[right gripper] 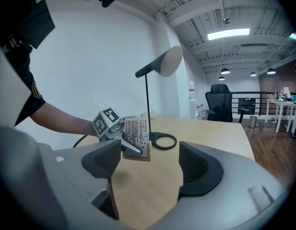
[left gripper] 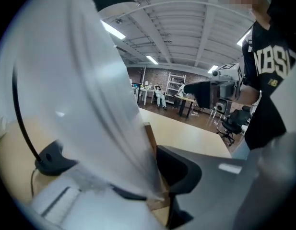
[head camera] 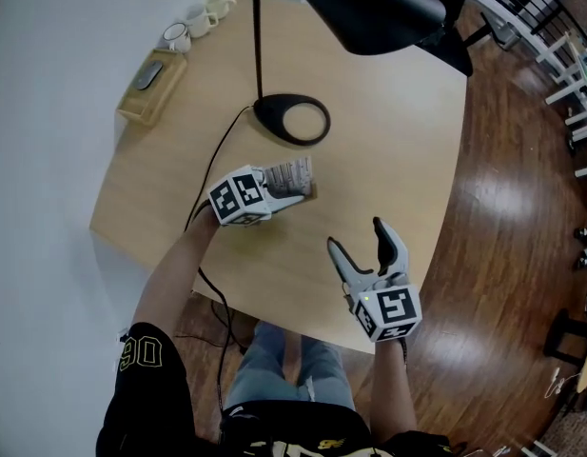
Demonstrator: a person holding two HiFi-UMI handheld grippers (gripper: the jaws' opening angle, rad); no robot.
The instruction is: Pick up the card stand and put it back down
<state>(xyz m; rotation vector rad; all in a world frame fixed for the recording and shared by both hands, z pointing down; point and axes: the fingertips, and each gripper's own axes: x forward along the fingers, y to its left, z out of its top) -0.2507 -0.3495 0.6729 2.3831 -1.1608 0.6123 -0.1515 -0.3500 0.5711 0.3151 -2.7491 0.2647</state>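
The card stand [head camera: 295, 173] is a clear upright sheet with printed lines on a small wooden base, standing mid-table. My left gripper [head camera: 299, 192] is shut on it from the left, its fingers across the sheet's lower part. In the left gripper view the clear sheet [left gripper: 90, 104] fills the frame, pinched between the jaws above the wooden base [left gripper: 149, 137]. The right gripper view shows the card stand [right gripper: 136, 134] with its base at table level; I cannot tell whether it touches. My right gripper [head camera: 357, 238] hovers open and empty nearer the front edge, well apart from the stand.
A black desk lamp has its ring base [head camera: 293, 119] just behind the stand, its head [head camera: 369, 8] overhead and its cable [head camera: 209, 174] running to the front-left. A wooden tray [head camera: 152, 89] and cups [head camera: 179, 34] sit at the far left corner. The table edge [head camera: 455, 188] drops to wood floor.
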